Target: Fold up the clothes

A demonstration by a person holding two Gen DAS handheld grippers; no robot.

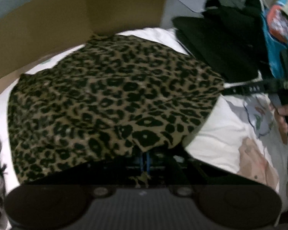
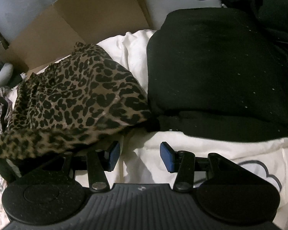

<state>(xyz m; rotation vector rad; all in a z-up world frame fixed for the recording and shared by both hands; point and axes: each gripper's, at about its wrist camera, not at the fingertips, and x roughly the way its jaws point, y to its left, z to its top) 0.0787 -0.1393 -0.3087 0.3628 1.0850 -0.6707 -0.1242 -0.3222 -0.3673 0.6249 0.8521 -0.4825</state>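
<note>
Pinching a near edge of the thin leopard-print fabric garment (image 1: pixel 113 99), the left gripper (image 1: pixel 145 159) has its blue pads all but together, with the cloth draped over them so that only a sliver of blue shows beneath the hem. The right gripper (image 2: pixel 138 156) holds its blue rubber pads (image 2: pixel 167 156) apart at a middling width with nothing between them, poised over the white quilted bedcover (image 2: pixel 211 149), just beside the garment's right corner.

The step in hand looks like carrying the pinched edge across for a fold. To do it well, keep the pinch firm, since the weave appears light and slippery, and lift only enough to clear the bed; the free gripper would best catch the other corner so the edge travels straight, not on a slant.

The garment lies spread and softly rumpled on the bedcover, between a stiff brown cardboard panel (image 1: pixel 67 19) behind it and a thick, matte folded black garment (image 2: pixel 220 72) to its right. In the left wrist view, a hand (image 1: pixel 284 113) shows at the far right.
</note>
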